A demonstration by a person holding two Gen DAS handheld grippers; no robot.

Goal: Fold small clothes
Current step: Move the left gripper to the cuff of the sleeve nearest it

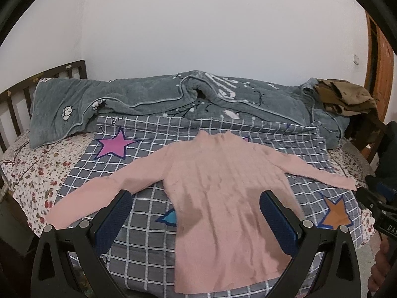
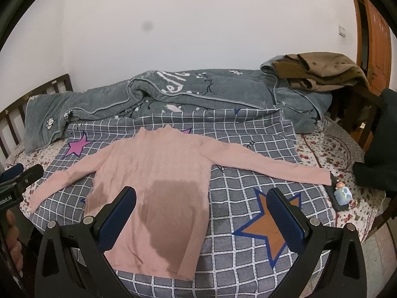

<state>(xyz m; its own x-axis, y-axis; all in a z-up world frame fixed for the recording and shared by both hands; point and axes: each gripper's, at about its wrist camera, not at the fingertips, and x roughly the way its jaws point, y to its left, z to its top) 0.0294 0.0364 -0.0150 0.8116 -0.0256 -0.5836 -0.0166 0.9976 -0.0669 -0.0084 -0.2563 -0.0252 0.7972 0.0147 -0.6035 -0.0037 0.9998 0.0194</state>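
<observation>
Two black hand-held tools with blue pads

Left tool (image 1: 196, 207) and right tool (image 2: 202, 204): black angular frames, textured navy pads (image 1: 113, 219), silver screws (image 2: 88, 220), white lettering; bare-skinned fingers (image 2: 12, 238) at the edge.

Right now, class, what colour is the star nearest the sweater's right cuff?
Orange star with a blue outline; clearest in the right wrist view.

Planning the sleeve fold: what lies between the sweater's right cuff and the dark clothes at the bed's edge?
A small blue figurine on a dark tray, seen in the right wrist view, just past the sweater cuff.
</observation>
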